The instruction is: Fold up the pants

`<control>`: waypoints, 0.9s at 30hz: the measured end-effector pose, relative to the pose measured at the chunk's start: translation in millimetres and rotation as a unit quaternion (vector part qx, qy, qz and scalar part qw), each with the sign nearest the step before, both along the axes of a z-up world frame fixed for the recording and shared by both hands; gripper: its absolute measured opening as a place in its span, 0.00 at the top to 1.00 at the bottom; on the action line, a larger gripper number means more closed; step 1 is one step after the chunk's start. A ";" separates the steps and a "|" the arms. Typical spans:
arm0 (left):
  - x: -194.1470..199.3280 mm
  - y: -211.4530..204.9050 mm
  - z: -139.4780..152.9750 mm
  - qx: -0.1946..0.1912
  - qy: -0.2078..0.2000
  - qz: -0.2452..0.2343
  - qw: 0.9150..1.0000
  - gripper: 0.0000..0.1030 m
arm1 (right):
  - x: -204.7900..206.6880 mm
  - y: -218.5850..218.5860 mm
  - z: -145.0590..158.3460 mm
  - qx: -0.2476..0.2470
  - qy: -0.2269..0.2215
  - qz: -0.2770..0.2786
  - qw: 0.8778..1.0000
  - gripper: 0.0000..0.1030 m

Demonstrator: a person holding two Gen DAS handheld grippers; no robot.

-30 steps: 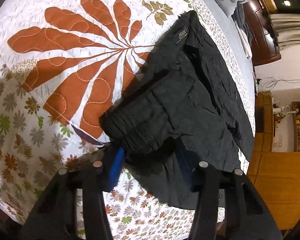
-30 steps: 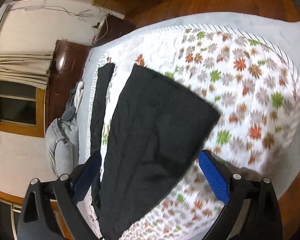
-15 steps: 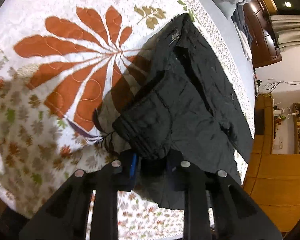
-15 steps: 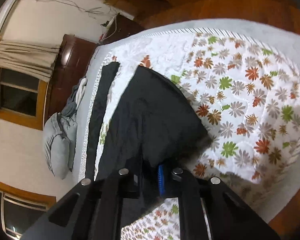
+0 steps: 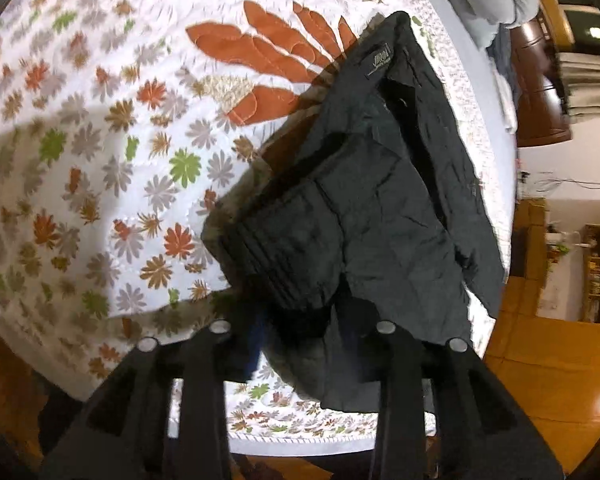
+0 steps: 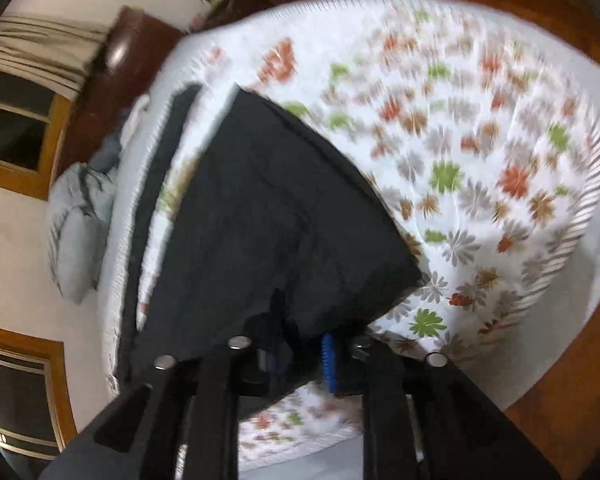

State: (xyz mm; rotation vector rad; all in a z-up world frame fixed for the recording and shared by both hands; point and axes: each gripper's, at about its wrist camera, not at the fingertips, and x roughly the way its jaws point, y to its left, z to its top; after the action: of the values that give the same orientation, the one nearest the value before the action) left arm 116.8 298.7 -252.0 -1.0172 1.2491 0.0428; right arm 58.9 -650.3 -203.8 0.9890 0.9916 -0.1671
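Here, black pants (image 5: 380,200) lie on a bed covered by a white quilt (image 5: 100,140) printed with orange, green and grey flowers. In the left wrist view, the left tongs (image 5: 300,328) stand at a narrow gap that is widening; a bunched, ribbed fold of the pants sits between the two fingers, and the dark cloth hides whether the pads still press on it. A small woven label (image 5: 380,61) shows near the far end of the garment, which runs away from the camera toward the bed's far edge. In the right wrist view, which is blurred by motion, the right tongs (image 6: 300,354) also stand narrow and are opening; the near edge of the pants (image 6: 268,220) lies between the fingers, beside the blue pad (image 6: 329,362) of one finger. A separate dark strip (image 6: 156,184) lies along the bed's far side, apart from the main fold. Grey bedding (image 6: 76,224) is heaped past it, by a wall with a wood-framed window (image 6: 16,136).
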 end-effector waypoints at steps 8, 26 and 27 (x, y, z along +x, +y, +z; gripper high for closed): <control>34.5 6.6 99.7 0.159 -0.068 -0.071 0.982 0.09 | 19.1 -12.1 87.0 -0.112 0.038 0.056 0.991 0.22; 324.8 15.9 32.5 0.100 -0.070 -0.180 0.976 0.07 | 348.2 75.2 120.3 -0.061 -0.006 0.193 0.979 0.10; 329.8 16.3 26.1 0.105 -0.063 -0.185 0.975 0.07 | 366.8 79.4 116.1 -0.066 -0.002 0.196 0.978 0.10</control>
State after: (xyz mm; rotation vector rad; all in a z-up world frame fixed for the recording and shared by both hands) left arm 446.5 314.9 -225.9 -0.5866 1.2700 -0.1726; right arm 425.7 -570.9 -87.7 0.6561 1.1364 0.0970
